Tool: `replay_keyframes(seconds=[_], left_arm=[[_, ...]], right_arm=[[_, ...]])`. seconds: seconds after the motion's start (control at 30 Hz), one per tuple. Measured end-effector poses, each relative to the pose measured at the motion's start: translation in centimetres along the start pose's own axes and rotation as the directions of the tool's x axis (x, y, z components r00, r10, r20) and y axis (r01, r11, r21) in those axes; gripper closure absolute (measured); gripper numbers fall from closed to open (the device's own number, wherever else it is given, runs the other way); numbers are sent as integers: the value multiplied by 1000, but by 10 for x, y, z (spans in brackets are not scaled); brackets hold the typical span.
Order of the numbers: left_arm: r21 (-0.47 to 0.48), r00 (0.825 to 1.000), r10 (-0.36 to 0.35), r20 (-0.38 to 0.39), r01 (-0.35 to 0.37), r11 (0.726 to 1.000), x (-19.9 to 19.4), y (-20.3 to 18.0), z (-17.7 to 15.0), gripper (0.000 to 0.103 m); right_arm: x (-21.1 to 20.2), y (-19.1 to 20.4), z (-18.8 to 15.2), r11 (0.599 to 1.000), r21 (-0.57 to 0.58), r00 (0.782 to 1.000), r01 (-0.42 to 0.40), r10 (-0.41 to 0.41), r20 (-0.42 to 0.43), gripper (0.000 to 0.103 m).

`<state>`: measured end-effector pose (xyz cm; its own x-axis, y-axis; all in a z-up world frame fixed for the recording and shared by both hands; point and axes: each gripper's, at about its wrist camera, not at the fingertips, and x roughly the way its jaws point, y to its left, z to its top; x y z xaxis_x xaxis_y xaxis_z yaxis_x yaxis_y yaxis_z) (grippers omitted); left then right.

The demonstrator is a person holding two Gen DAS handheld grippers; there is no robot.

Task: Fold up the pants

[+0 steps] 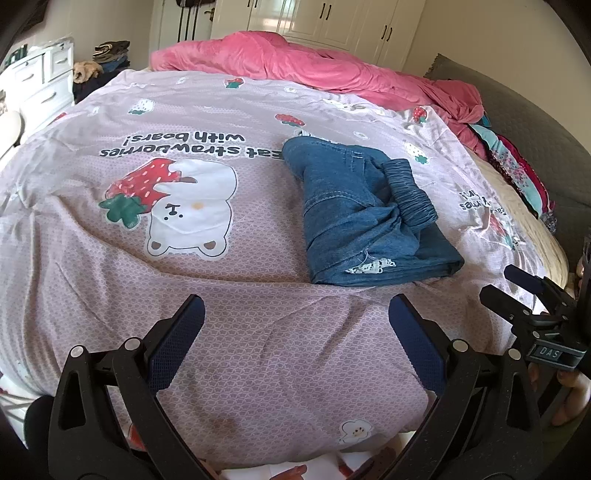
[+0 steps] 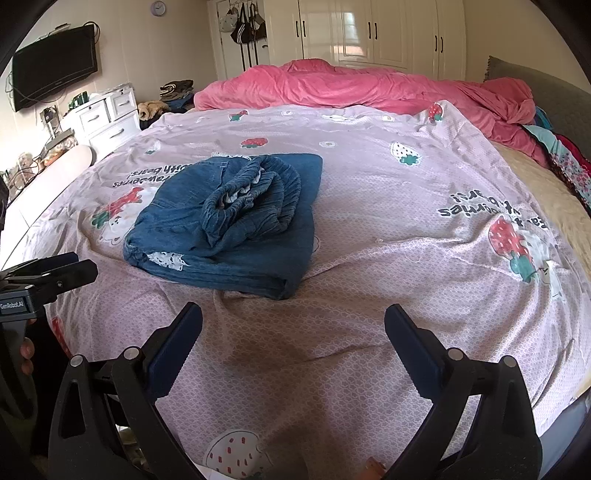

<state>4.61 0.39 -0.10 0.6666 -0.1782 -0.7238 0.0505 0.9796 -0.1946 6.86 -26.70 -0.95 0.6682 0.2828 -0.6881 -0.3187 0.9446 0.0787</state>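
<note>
Home bedroom. Landmark: big bed [image 2: 369, 240] w/ lilac strawberry-and-bear print sheet, filling most of both views. Rumpled pink blanket [image 2: 369, 88] along bed's far edge. Grey padded headboard [image 2: 535, 85] on bed's right side, patterned bedding bunched at its foot. Beyond the far edge: cream built-in wardrobe [image 2: 369, 33], dark handles. Bags on hooks [image 2: 243, 26] left of wardrobe, round wall clock [image 2: 159, 7] further left. Left of bed: white drawer unit [image 2: 107, 114], clothes piled [image 2: 177, 90] btwn it and the blanket, wall-mounted flat TV [image 2: 55, 66] above. Folded denim pants [image 2: 229, 218] lie on the sheet. Domestic clutter throughout, daylight.
</note>
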Motion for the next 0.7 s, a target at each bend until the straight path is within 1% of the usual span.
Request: replay_keyframes(seconds=[0.1, 0.27, 0.37, 0.47, 0.5, 0.57, 0.6, 0.7], left_arm=[[1, 1000, 3, -3, -3, 1000, 0, -2, 0, 9], [-4, 1000, -25, -16, 25, 1000, 2, -2, 1, 9], [1, 1000, -23, -19, 23, 1000, 1, -1, 1, 9], [4, 996, -80, -42, 80, 997, 2, 2, 1, 9], [11, 996, -72, -46, 72, 997, 1, 2, 1, 9], [24, 998, -25, -52, 26, 999, 1, 2, 2, 9], [23, 998, -16, -54, 18, 1000, 1, 3, 4, 9], [-11, 999, 17, -49, -17, 1000, 2, 11, 7, 9]], right_arm=[[0, 0, 0, 1000, 1, 1000, 3, -3, -2, 4], [4, -4, 0, 1000, 9, 1000, 11, -11, -12, 4], [7, -8, 0, 1000, 19, 999, 23, -22, -25, 4], [9, -15, 1, 998, 35, 998, 42, -41, -37, 4], [9, -18, 1, 998, 40, 998, 50, -48, -40, 4], [10, -24, 2, 997, 49, 997, 64, -62, -45, 4], [10, -26, 2, 996, 53, 997, 70, -68, -46, 4], [12, -42, 7, 992, 63, 993, 106, -102, -57, 4]])
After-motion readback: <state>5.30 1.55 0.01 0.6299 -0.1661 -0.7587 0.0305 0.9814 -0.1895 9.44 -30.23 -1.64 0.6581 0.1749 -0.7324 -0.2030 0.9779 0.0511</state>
